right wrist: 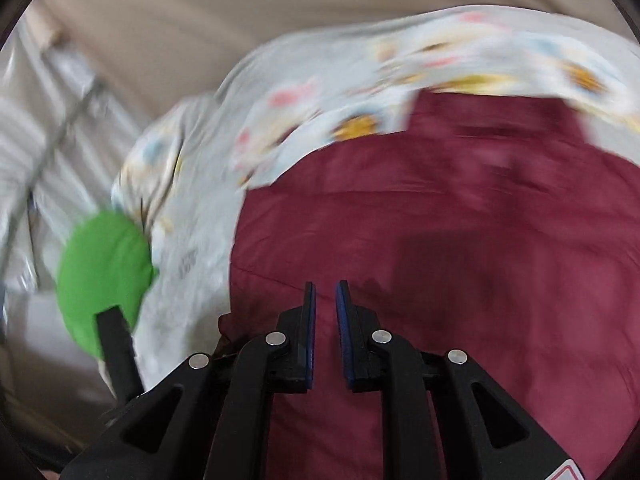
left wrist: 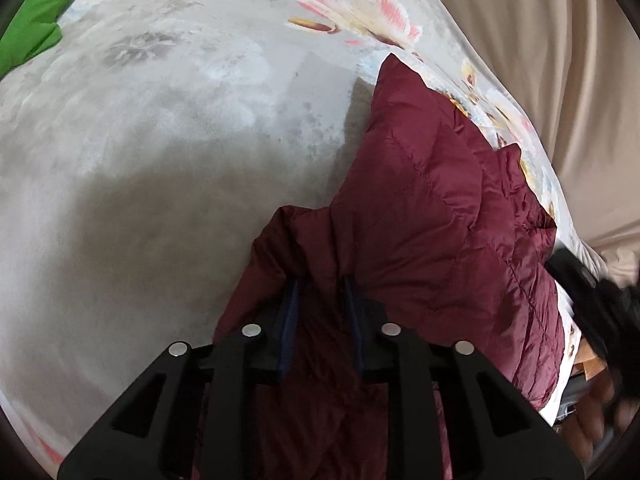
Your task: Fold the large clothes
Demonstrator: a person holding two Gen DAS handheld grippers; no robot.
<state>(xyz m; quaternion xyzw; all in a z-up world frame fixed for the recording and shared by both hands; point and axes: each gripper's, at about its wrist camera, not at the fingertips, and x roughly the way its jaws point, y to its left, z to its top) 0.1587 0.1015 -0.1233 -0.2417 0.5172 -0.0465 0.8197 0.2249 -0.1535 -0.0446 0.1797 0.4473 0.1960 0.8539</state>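
A maroon quilted puffer jacket (left wrist: 432,216) lies on a grey floral bedspread (left wrist: 180,120). My left gripper (left wrist: 322,284) is shut on a bunched fold of the jacket, which covers its fingertips and hangs lifted from the bed. In the right wrist view the same jacket (right wrist: 460,240) fills the lower right. My right gripper (right wrist: 325,286) hovers over it with the jaws a small gap apart and nothing between them. This view is motion-blurred.
A green cloth (left wrist: 32,28) lies at the bed's far left corner; it also shows in the right wrist view (right wrist: 104,272). Beige curtains (left wrist: 560,80) hang beyond the bed. The other gripper's black body (left wrist: 592,300) is at the right edge.
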